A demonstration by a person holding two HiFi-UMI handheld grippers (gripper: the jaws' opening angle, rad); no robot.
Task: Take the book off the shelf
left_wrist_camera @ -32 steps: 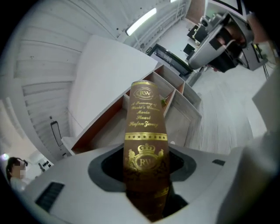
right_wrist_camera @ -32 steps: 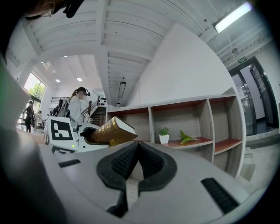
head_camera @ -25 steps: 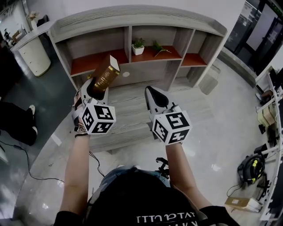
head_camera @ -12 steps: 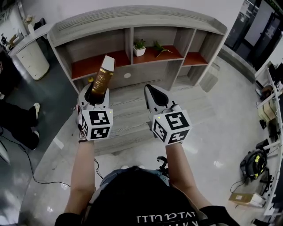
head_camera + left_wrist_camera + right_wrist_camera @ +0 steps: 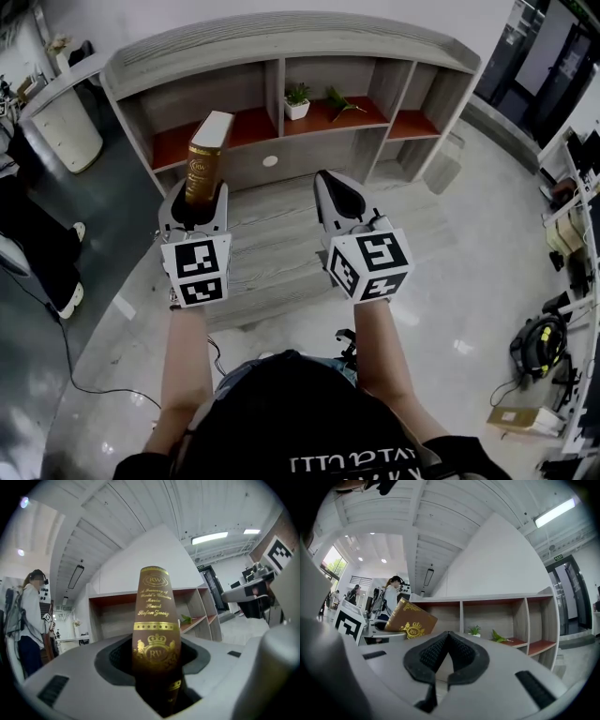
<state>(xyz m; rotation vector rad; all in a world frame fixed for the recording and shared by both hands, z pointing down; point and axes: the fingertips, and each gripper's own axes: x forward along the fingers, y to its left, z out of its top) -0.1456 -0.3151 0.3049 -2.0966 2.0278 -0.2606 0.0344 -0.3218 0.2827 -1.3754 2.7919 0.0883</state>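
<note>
Right now your left gripper (image 5: 197,199) has its fingers clamped on the lower end of the book (image 5: 204,155), a brown volume with gold lettering and a crowned crest on the spine. The book stands almost upright out of the fingers, spine facing back along the gripper and pale page edges on top. It is clear of the shelf (image 5: 281,42), held in the air just in front of the shelf's lower left compartment, the one with the red floor, and it touches none of the boards. Your right gripper (image 5: 332,186) hovers in front of the shelf's middle section, level with the left one and well apart from the book. Its fingers are pressed together with nothing between them. Inside the shelf, in the upper middle compartment, a small potted plant (image 5: 295,97) in a white pot stands near the left divider, with a loose green sprig (image 5: 337,101) lying just beside it on the red board. Both grippers hang over the low grey planked platform (image 5: 272,239) at the foot of the shelf. Off to the left of the shelf a person (image 5: 29,620) in a pale top stands in the background.
</note>
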